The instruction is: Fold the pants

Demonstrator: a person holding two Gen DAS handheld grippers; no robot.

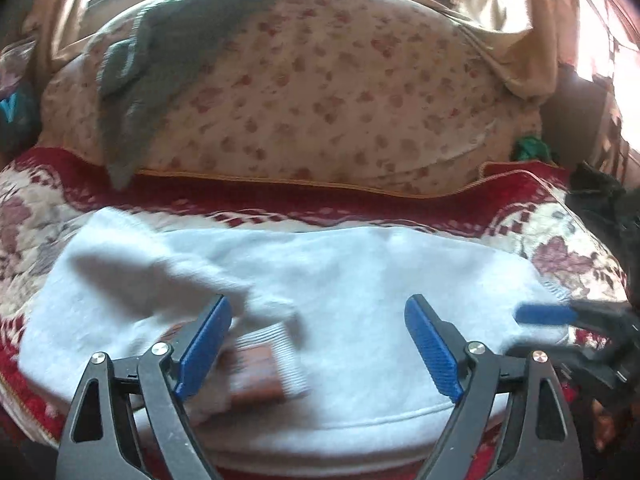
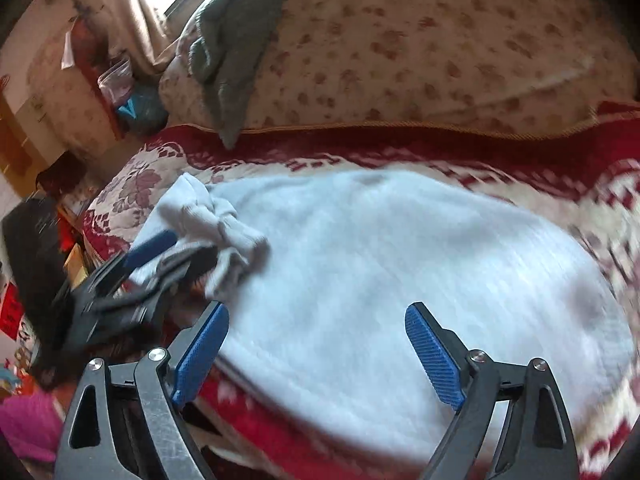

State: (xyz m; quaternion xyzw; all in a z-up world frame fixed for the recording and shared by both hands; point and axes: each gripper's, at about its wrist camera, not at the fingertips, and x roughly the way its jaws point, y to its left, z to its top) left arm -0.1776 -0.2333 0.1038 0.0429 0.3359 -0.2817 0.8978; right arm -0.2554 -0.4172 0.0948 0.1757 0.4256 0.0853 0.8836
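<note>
The pale blue-white pants (image 1: 320, 280) lie spread flat on the red floral bedspread (image 1: 40, 216). My left gripper (image 1: 318, 344) is open just above their near edge, with a striped cuff and brown patch (image 1: 264, 368) between its fingers. My right gripper (image 2: 316, 352) is open over the pants (image 2: 400, 264), empty. It shows in the left wrist view (image 1: 560, 316) at the pants' right edge. The left gripper shows in the right wrist view (image 2: 160, 252) beside a bunched cuff (image 2: 216, 224).
A large floral pillow (image 1: 320, 92) lies behind the pants with a grey garment (image 1: 136, 92) draped over it. Curtains and a window are at the back. Clutter and a pink item (image 2: 28, 424) sit off the bed's left side.
</note>
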